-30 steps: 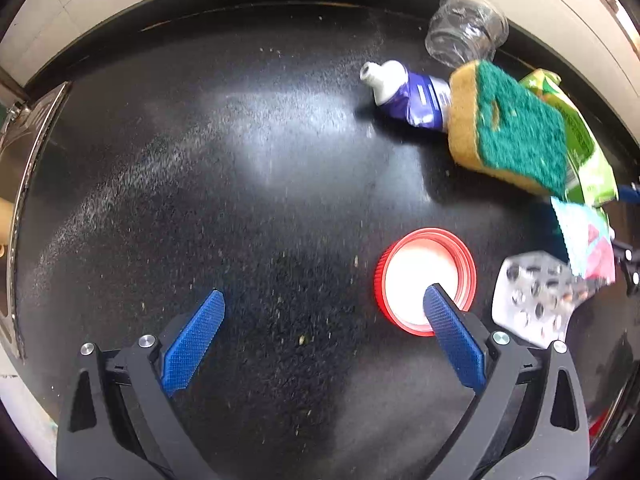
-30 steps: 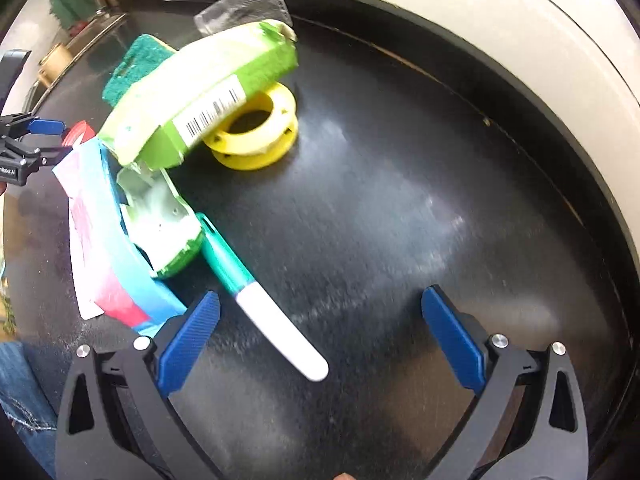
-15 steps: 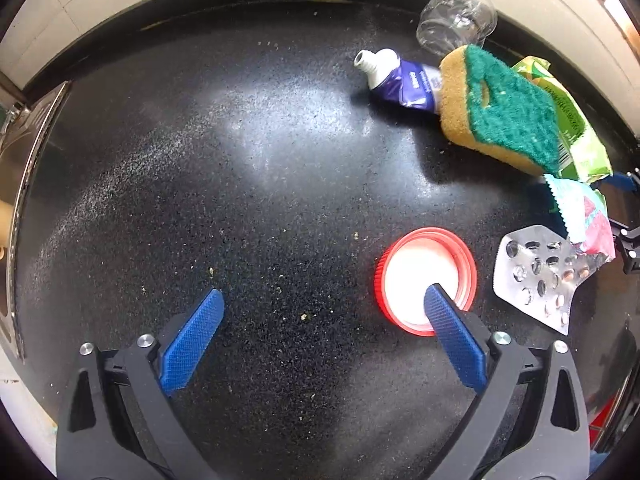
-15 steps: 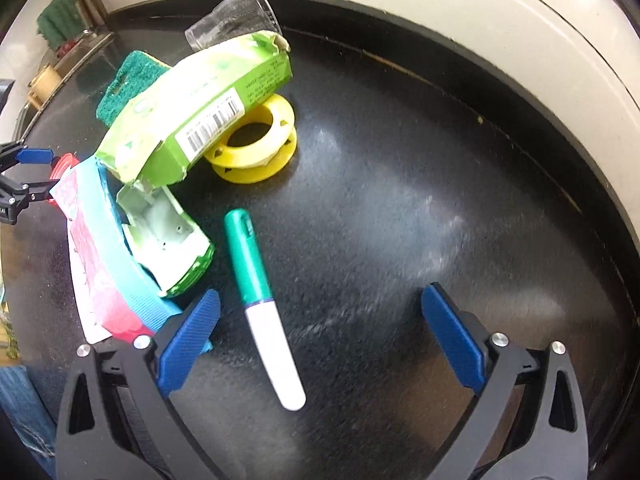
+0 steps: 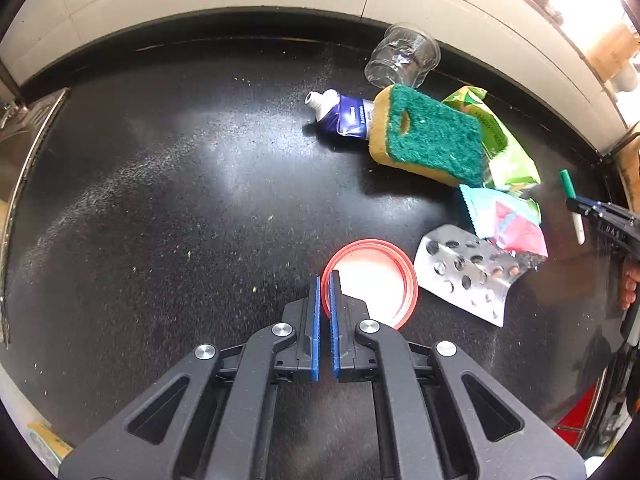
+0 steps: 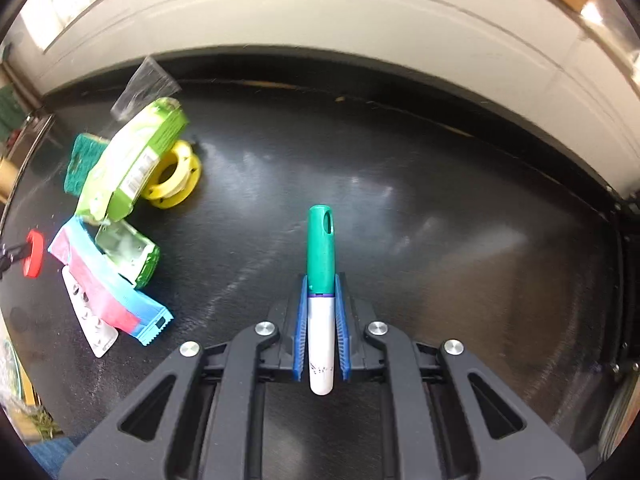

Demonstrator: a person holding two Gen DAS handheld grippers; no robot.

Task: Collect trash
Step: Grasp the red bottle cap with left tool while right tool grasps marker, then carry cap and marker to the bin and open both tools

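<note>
My left gripper (image 5: 324, 280) is shut on the rim of a red lid (image 5: 376, 280) with a white inside, lifted off the black counter; the lid also shows edge-on in the right wrist view (image 6: 34, 254). My right gripper (image 6: 321, 280) is shut on a white marker with a green cap (image 6: 321, 256), which points forward between the blue pads. The marker and right gripper also show in the left wrist view (image 5: 573, 204). Other trash lies on the counter: a silver blister pack (image 5: 464, 276), a pink and blue wrapper (image 5: 504, 216), a green carton (image 6: 132, 168), a toothpaste tube (image 5: 344, 116) and a clear plastic cup (image 5: 404, 56).
A yellow and green sponge (image 5: 428, 136) leans on the tube. A yellow tape reel (image 6: 172, 176) sits behind the green carton. A metal sink edge (image 5: 24, 152) is at the far left. A pale wall (image 6: 320, 20) runs along the back of the counter.
Both grippers have shut: the left on the red lid's rim, the right on the marker, which now lies lengthwise between its pads. Both views have pulled up and back.
</note>
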